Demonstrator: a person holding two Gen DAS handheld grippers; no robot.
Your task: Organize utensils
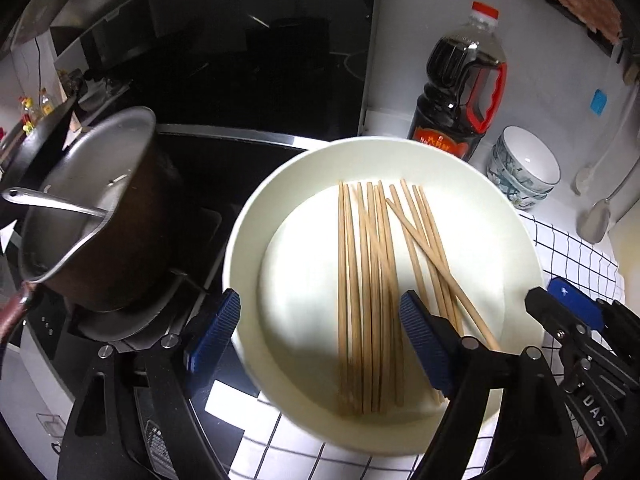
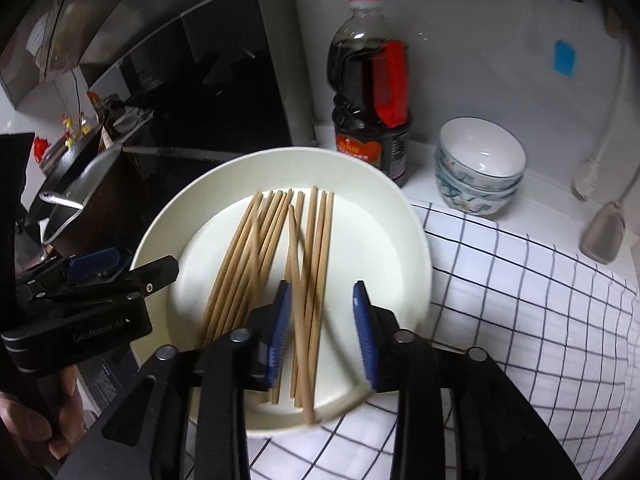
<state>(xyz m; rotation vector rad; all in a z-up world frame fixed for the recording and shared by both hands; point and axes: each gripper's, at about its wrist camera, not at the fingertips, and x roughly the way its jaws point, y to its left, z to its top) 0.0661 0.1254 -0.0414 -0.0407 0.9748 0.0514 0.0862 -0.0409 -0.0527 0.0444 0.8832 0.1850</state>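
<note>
Several wooden chopsticks (image 1: 372, 288) lie in a wide cream bowl (image 1: 256, 208) on a checked cloth. My left gripper (image 1: 320, 340) is open, one finger outside the bowl's left rim, the other over the chopsticks' near ends. In the right wrist view the chopsticks (image 2: 308, 264) lie in the same bowl (image 2: 404, 240). My right gripper (image 2: 322, 332) is open, its blue pads straddling a few chopsticks near their ends. The left gripper (image 2: 120, 276) shows at the bowl's left rim there, and the right gripper (image 1: 568, 312) shows at the bowl's right in the left wrist view.
A metal pot (image 1: 92, 216) with a ladle sits on the black stove at left. A dark sauce bottle (image 2: 370, 92) and stacked patterned bowls (image 2: 478, 168) stand behind the bowl by the wall. A spoon-like utensil (image 2: 604, 232) hangs at the right. The checked cloth (image 2: 520, 300) covers the counter.
</note>
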